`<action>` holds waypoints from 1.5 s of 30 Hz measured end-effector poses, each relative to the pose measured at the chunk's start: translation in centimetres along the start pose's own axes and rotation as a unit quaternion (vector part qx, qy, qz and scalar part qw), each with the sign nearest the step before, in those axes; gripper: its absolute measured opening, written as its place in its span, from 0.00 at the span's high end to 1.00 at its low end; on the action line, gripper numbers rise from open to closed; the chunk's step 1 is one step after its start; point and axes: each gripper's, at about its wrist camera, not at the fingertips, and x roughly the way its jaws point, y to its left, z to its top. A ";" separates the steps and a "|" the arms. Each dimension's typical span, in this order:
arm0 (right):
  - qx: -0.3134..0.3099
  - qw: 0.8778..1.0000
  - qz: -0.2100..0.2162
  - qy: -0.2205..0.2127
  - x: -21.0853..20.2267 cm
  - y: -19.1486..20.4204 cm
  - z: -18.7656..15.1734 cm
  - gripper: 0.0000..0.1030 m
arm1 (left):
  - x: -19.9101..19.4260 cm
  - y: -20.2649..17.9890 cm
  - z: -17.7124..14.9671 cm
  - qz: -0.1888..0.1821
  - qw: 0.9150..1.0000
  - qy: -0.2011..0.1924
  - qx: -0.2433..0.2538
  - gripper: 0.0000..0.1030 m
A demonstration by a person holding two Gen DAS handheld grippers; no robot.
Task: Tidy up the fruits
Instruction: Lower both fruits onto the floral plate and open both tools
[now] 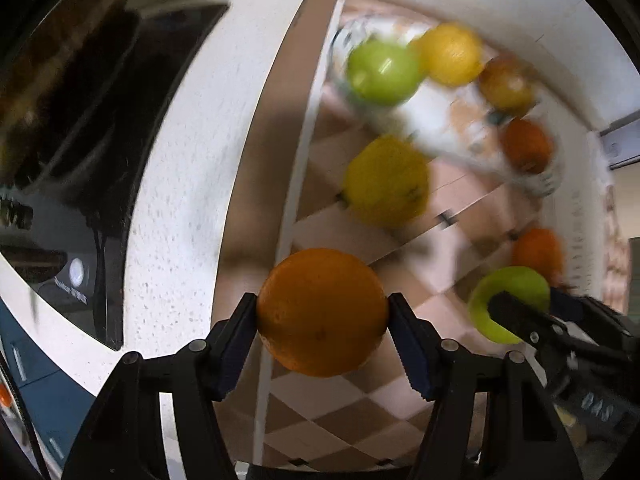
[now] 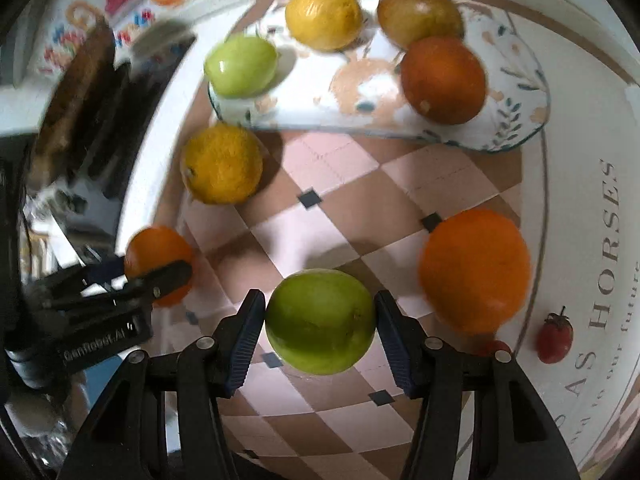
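Note:
My left gripper (image 1: 322,316) is shut on an orange (image 1: 322,312), held above the checkered cloth; it shows at the left of the right wrist view (image 2: 158,266). My right gripper (image 2: 320,322) is shut on a green apple (image 2: 320,320), also seen in the left wrist view (image 1: 508,304). A patterned plate (image 2: 372,84) at the back holds a green apple (image 2: 240,65), a lemon (image 2: 324,15), a brownish fruit (image 2: 418,14) and a dark orange (image 2: 442,80). A lemon (image 2: 221,164) and a large orange (image 2: 474,270) lie on the cloth.
The checkered cloth (image 2: 340,208) covers the table, with a white border bearing printed letters (image 2: 604,248) at right. A white counter (image 1: 188,168) and a dark cooktop (image 1: 100,152) lie to the left. A dark object (image 2: 80,96) lies at the far left.

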 end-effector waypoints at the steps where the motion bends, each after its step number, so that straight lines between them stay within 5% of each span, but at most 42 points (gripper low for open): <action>1: 0.012 1.000 0.013 -0.010 -1.1 -0.5 0.3 0.43 | -1.1 -0.6 0.3 -0.006 1.000 -0.010 0.004 0.39; 8: 0.087 0.991 0.062 -0.085 -8.3 -6.0 5.8 0.43 | -5.9 -5.5 6.4 -0.045 0.996 -0.061 0.039 0.39; 18: 0.108 0.992 -0.030 -0.067 -4.8 -12.2 15.0 0.43 | 1.2 -9.7 13.4 -0.002 0.998 -0.007 0.063 0.39; 27: 0.105 0.993 -0.029 -0.040 -3.1 -14.2 16.1 0.42 | 3.7 -10.4 14.6 0.009 0.998 0.025 0.051 0.38; 29: 0.104 0.994 -0.019 -0.041 -3.1 -14.3 16.2 0.33 | 4.1 -10.1 14.7 0.009 0.999 0.029 0.041 0.37; 30: 0.103 0.994 -0.018 -0.040 -3.3 -14.3 16.2 0.26 | 4.1 -9.9 14.7 0.008 0.999 0.026 0.036 0.33; 32: 0.097 0.994 -0.027 -0.042 -3.7 -14.2 16.1 0.17 | 3.9 -9.4 15.0 -0.001 0.999 0.022 0.025 0.09; 45: 0.042 0.988 -0.133 -0.071 -6.8 -9.8 11.9 0.08 | 0.3 -4.8 11.2 0.044 0.999 -0.019 0.016 0.08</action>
